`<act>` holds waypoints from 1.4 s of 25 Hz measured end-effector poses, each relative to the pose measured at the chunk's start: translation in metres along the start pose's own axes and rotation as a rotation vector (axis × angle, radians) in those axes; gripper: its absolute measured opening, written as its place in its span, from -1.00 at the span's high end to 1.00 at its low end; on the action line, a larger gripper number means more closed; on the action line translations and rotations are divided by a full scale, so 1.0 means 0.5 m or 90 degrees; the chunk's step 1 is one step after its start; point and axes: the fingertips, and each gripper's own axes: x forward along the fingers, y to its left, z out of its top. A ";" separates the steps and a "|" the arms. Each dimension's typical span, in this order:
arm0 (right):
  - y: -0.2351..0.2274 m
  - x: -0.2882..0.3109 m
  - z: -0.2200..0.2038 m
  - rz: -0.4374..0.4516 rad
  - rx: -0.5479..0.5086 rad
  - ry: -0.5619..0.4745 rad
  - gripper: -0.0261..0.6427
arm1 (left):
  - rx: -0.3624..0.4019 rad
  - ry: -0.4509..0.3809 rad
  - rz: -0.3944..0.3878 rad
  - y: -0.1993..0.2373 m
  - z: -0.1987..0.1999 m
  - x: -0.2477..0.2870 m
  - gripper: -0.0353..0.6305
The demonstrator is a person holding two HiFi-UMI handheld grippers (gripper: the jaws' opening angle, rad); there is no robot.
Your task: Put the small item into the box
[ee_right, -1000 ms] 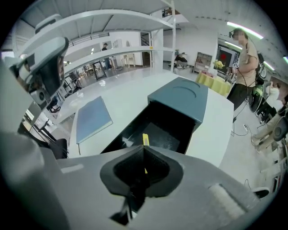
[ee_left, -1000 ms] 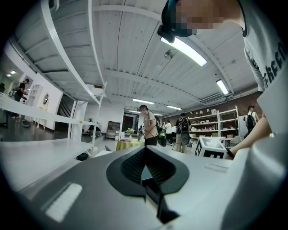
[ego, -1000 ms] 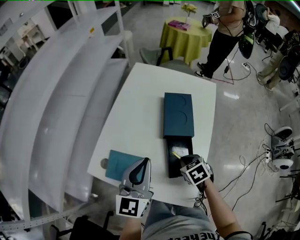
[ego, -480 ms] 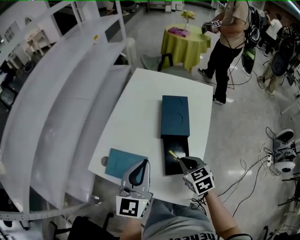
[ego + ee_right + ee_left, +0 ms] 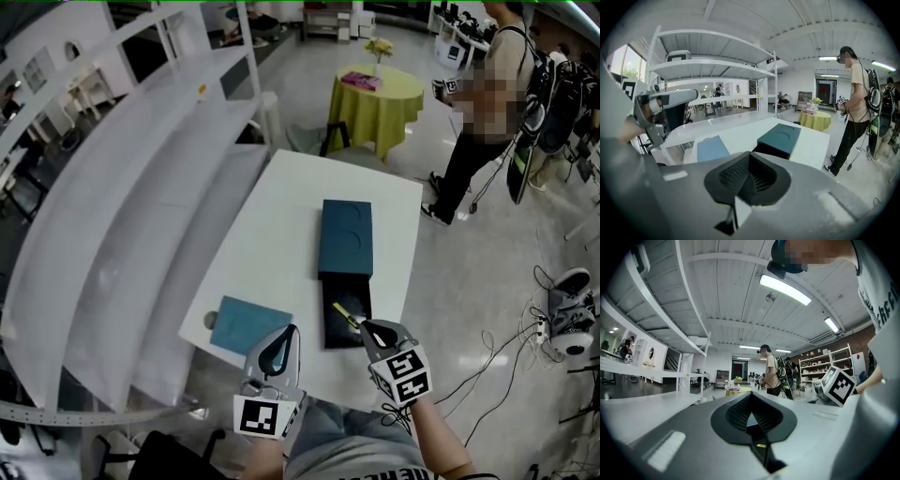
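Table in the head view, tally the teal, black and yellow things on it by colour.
Teal: 2, the dark box lid and the lighter flat sheet
Black: 1, the open box tray
Yellow: 1, the small item lying in that tray
Total: 4

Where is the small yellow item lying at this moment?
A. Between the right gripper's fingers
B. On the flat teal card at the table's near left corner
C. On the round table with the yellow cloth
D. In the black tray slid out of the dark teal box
D: the head view shows the small yellow item lying inside the black tray that sticks out of the dark teal box on the white table.
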 end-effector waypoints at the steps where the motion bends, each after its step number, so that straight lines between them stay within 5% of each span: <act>1: 0.001 -0.009 0.005 0.000 -0.002 -0.010 0.91 | 0.001 -0.002 0.001 -0.005 0.001 -0.003 0.86; 35: -0.002 -0.265 0.157 0.025 -0.038 -0.288 0.91 | 0.037 -0.034 0.055 -0.133 0.059 -0.064 0.87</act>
